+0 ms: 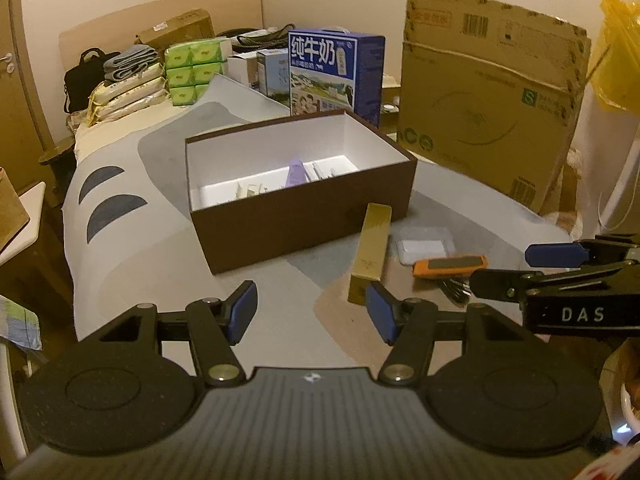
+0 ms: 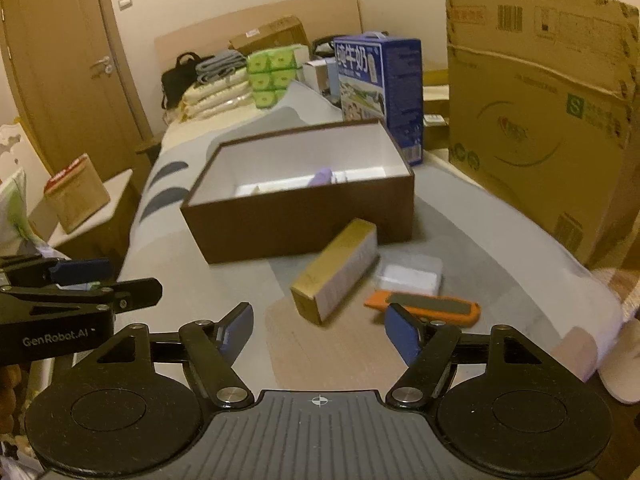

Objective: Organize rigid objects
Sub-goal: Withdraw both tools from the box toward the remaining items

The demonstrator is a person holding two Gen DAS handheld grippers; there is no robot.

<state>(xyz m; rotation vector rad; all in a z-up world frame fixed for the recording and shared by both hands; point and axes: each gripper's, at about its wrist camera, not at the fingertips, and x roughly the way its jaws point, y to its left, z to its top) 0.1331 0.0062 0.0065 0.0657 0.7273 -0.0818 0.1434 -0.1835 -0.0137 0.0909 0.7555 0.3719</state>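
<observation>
An open brown box [image 1: 280,224] [image 2: 288,216] with a white inside stands on the bed; a purple item [image 1: 295,174] [image 2: 321,177] and small white items lie in it. In front of it lie a long gold box [image 1: 370,254] [image 2: 334,270], a clear plastic case [image 1: 425,246] [image 2: 408,276] and an orange utility knife [image 1: 450,266] [image 2: 424,306]. My left gripper [image 1: 311,308] is open and empty, just left of the gold box's near end. My right gripper [image 2: 318,332] is open and empty, just short of the gold box and the knife. Each gripper shows at the edge of the other's view.
A blue milk carton box [image 1: 334,70] [image 2: 380,88] stands behind the brown box. A large cardboard box [image 1: 488,96] [image 2: 536,112] stands at the right. Green tissue packs [image 1: 192,72], bags and a cardboard box sit at the bed's head. A bedside table [image 2: 100,208] with a paper bag is at the left.
</observation>
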